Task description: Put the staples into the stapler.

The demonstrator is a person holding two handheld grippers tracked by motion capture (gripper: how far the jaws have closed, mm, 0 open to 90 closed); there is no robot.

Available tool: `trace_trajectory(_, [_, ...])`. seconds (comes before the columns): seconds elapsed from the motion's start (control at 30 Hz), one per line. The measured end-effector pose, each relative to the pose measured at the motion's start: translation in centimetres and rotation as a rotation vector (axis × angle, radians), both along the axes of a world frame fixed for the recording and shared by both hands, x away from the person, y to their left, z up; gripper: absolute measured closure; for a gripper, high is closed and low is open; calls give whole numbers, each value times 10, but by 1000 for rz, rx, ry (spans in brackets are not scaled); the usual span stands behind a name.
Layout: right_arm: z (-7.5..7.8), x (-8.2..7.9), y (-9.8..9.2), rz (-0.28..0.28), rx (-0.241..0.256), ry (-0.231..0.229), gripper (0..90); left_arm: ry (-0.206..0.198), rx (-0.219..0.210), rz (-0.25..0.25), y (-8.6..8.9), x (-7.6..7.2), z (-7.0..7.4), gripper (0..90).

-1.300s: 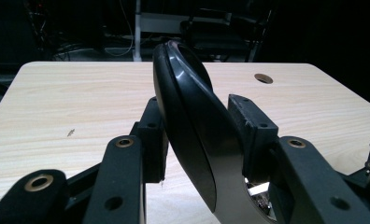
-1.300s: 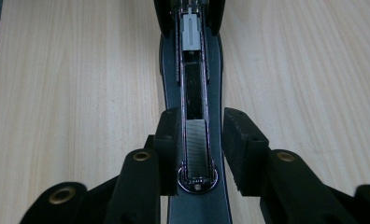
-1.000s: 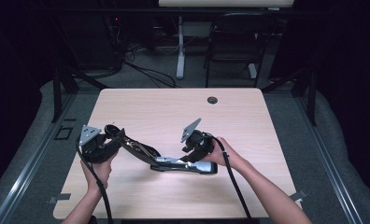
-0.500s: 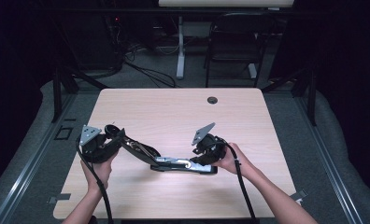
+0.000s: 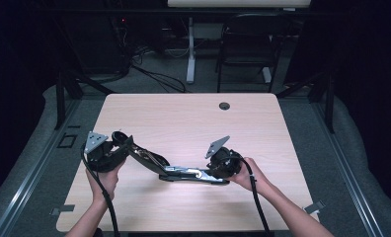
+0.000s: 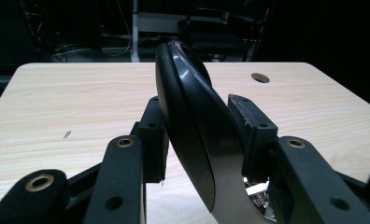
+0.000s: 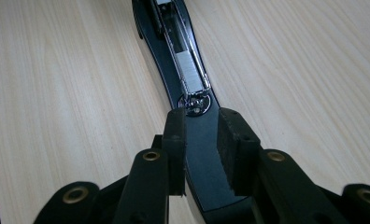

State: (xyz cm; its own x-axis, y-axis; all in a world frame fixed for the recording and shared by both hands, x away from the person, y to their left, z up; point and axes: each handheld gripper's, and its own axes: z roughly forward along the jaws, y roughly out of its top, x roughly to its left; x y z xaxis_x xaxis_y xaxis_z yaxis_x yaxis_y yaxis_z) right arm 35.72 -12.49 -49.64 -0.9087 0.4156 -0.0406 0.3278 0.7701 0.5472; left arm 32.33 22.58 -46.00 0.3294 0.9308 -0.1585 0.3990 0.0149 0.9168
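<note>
The long black plastic-and-metal stapler (image 5: 176, 168) lies swung wide open on the pale wooden tabletop (image 5: 183, 118), toward its near edge and well apart from the small round cable hole (image 5: 224, 105) at the far side. The left hand-held gripper (image 5: 127, 148) is clamped on the stapler's curved black top cover (image 6: 192, 130), holding that end lifted and tilted off the tabletop. The right hand-held gripper (image 5: 214, 170) is clamped on the stapler's flat base end (image 7: 204, 154), pressing it down on the tabletop; just beyond its jaws, the silver staple channel (image 7: 185, 60) lies exposed, with its spring coil showing at the near end.

Judging from this, the opening step looks done: cover and base are spread almost in line and the magazine is uncovered. What seems left is whatever the opened channel is for, loading or checking staples, and then folding the cover back down onto the base. I cannot tell whether the channel holds staples.
</note>
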Motion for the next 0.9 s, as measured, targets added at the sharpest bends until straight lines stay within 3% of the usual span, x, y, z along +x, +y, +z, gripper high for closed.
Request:
trace_trajectory(0.17, [0, 1, 3, -4, 4, -3, 736, -4, 2, -22, -6, -2, 1, 587])
trace_trajectory(0.63, [9, 4, 6, -19, 39, -17, 782, 49, 39, -81, -23, -1, -8, 554])
trace_trajectory(0.9, [17, 7, 8, -21, 61, -33, 814, 55, 56, -101, -34, -2, -11, 560])
